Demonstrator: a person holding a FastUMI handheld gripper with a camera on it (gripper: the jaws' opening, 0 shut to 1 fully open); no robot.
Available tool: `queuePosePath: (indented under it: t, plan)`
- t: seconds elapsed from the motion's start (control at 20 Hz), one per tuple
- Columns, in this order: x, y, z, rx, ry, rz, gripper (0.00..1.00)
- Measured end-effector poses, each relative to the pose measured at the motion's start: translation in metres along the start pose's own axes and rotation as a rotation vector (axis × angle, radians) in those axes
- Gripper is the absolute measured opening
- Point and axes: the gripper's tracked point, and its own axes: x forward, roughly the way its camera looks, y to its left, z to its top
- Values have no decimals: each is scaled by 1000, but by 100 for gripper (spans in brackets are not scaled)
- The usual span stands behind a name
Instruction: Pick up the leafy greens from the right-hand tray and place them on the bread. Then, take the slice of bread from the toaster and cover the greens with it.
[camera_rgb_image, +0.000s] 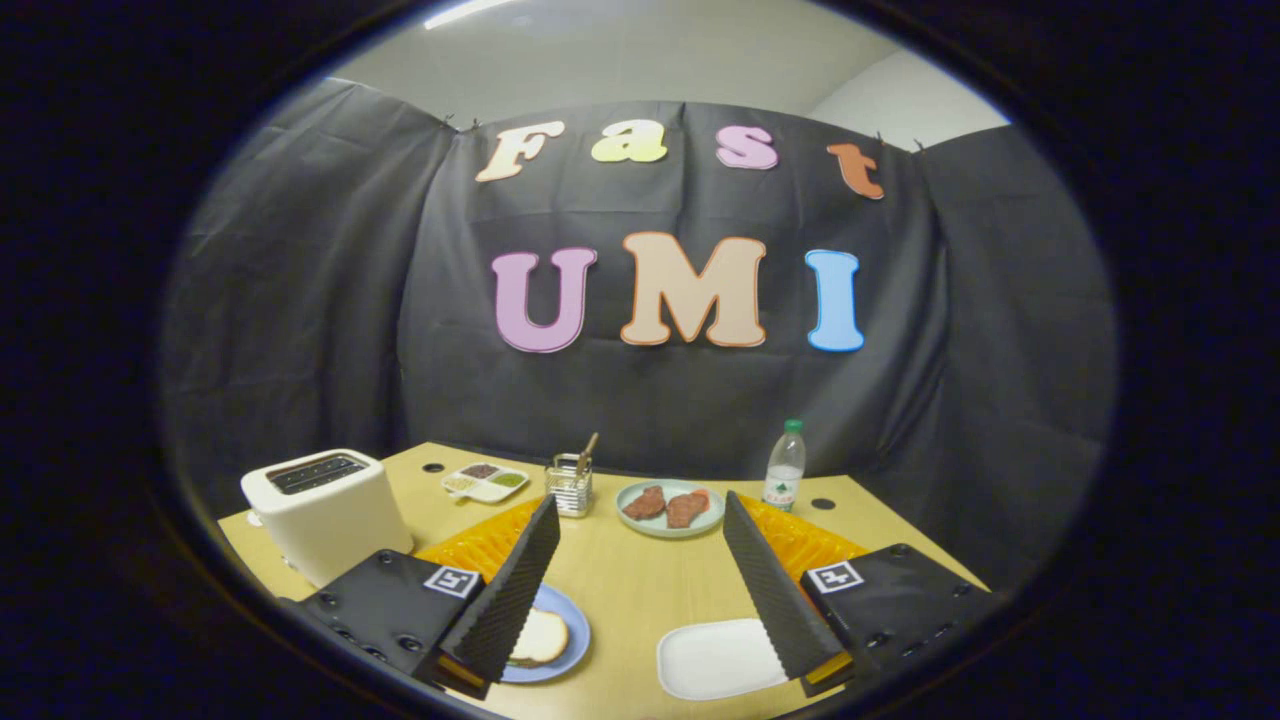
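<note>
1. The gripper (640, 520) has its fingers spread wide and holds nothing.
2. The bread (540, 637) lies on the blue plate (572, 640), low beside the left finger.
3. I cannot see the greens; the right orange tray (800, 540) hides behind the right finger.
4. The toaster (325, 510) stands far left.

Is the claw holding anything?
No, the claw is open over the table, with nothing between its fingers.

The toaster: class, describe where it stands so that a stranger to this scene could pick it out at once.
Start at the wooden table in front of the black cloth wall. On its left side, beyond the open gripper and behind the blue plate holding a slice of bread, stands the toaster. It is the one tall, boxy white thing, with two dark slots on top; its neighbours are all low dishes.
</note>
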Motion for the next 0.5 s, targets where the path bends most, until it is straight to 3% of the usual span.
queuePosePath:
  t: [0.5]
  plan:
    - [-17,-24,-33,12,40,1,100]
